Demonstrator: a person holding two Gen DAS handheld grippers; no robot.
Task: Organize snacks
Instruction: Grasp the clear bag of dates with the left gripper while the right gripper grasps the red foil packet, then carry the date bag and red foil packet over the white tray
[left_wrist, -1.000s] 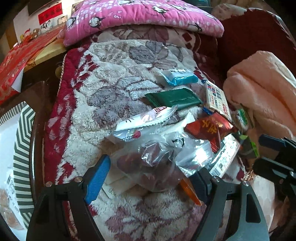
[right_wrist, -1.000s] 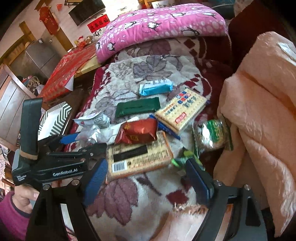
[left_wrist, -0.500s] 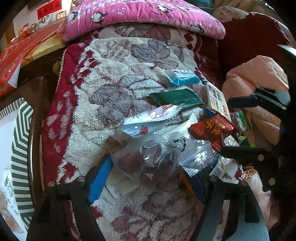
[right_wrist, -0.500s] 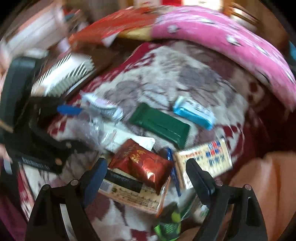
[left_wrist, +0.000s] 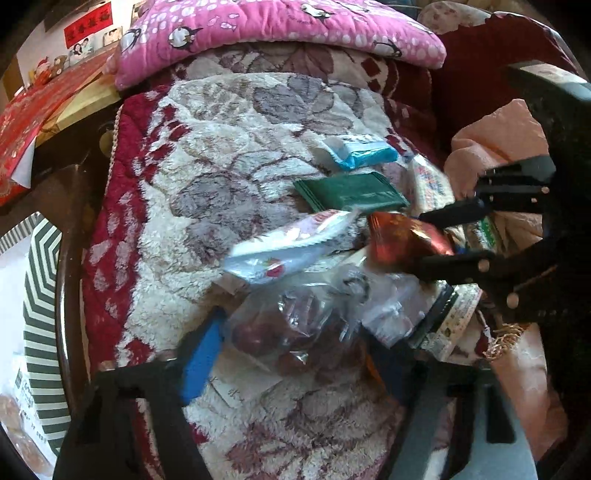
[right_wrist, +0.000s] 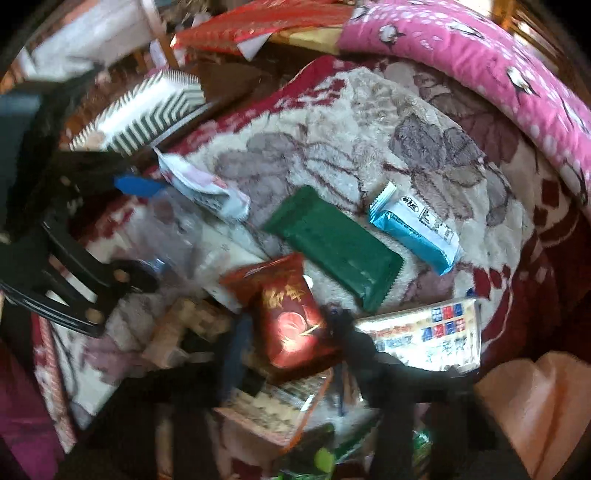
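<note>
Several snack packets lie on a flowered plush blanket. My left gripper has its fingers on either side of a clear plastic bag of dark red snacks, seemingly closed on it. My right gripper has closed onto a red foil packet; it shows in the left wrist view pinched between the right gripper's black fingers. Beside it lie a green packet, a blue packet and a white packet.
A striped box stands at the left past the blanket's edge. A pink penguin cushion lies at the back. A peach blanket is on the right. A cracker pack and a barcode pack lie close by.
My right gripper swung left over the pile, came down on the red foil packet and closed on it. My left gripper stayed around the clear bag.
</note>
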